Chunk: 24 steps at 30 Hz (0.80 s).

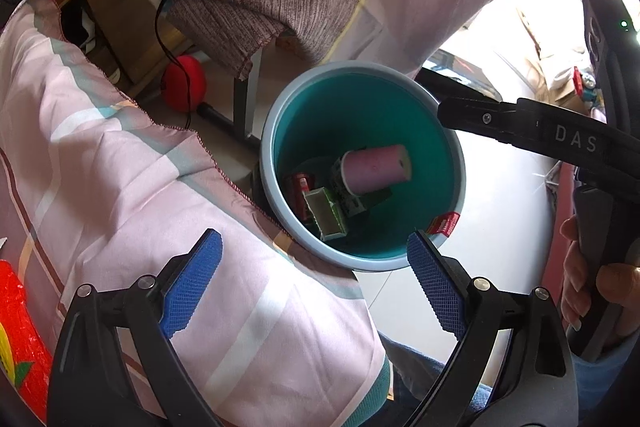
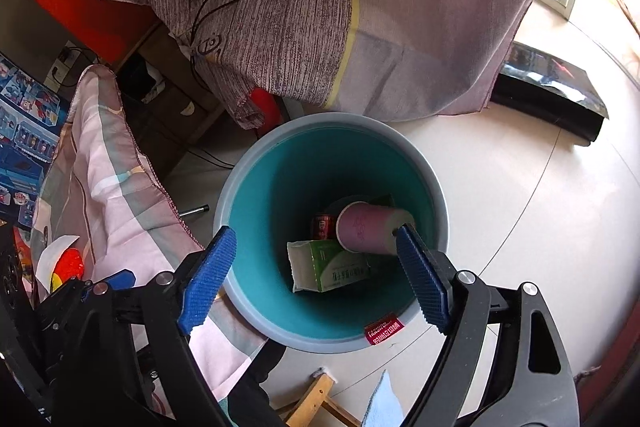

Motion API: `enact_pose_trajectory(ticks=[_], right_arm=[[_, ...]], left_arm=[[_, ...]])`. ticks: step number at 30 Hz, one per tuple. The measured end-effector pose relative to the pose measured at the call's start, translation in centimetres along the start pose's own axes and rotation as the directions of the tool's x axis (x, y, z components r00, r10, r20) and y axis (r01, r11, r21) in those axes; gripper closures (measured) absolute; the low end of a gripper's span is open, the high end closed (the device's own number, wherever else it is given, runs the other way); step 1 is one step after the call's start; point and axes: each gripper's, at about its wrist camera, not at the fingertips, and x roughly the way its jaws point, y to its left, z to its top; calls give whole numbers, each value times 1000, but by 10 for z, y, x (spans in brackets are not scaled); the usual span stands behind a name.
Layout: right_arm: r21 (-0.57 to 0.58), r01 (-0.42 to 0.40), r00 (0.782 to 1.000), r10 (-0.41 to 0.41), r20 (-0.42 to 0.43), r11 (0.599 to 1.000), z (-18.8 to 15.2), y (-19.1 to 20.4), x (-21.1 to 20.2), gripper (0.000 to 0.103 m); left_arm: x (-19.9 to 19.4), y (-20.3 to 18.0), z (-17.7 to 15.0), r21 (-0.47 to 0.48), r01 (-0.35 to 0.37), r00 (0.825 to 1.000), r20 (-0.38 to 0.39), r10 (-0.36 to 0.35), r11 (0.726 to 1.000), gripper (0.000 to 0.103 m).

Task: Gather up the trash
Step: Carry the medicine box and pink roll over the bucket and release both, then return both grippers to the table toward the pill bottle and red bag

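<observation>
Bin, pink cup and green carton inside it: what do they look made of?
Bin: likely moulded plastic, with a smooth grey rim and an evenly teal, matte inner wall. Pink cup: probably paper, dull and unglossy, with a thin rolled white lip. Green carton: printed cardboard by its flat panels and sharp folded edges; one end stands open.

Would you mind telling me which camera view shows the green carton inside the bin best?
The right wrist view: the green carton lies nearly centred in the bin, its printed face readable. The left wrist view shows the carton smaller and more end-on, beside the pink cup.
</observation>
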Motion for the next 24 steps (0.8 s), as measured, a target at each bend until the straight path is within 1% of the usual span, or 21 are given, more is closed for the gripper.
enact_pose_trajectory(ticks=[3,5,10,17,24], right_arm=[[23,4,1000,-3,-9,1000,-2,-2,-2,23],[31,7,1000,-6,-12,999,-4,0,-3,19],[14,12,1000,-12,-22,1000,-12,15,-7,18],[-28,13,1000,-14,-16,1000,-26,48,-16,18],[-117,-3,999,-1,-32,993,-48,97,-23,18]], left_arm=[[-5,3,-6,-6,1,1000,6,-1,1000,9],[-9,6,-10,-15,6,1000,8,-6,1000,9],[-23,16,-23,-32,6,1000,25,-5,999,9],[-51,40,-49,-80,0,998,65,5,997,9],[-82,72,-89,-147,-25,993,108,41,989,9]])
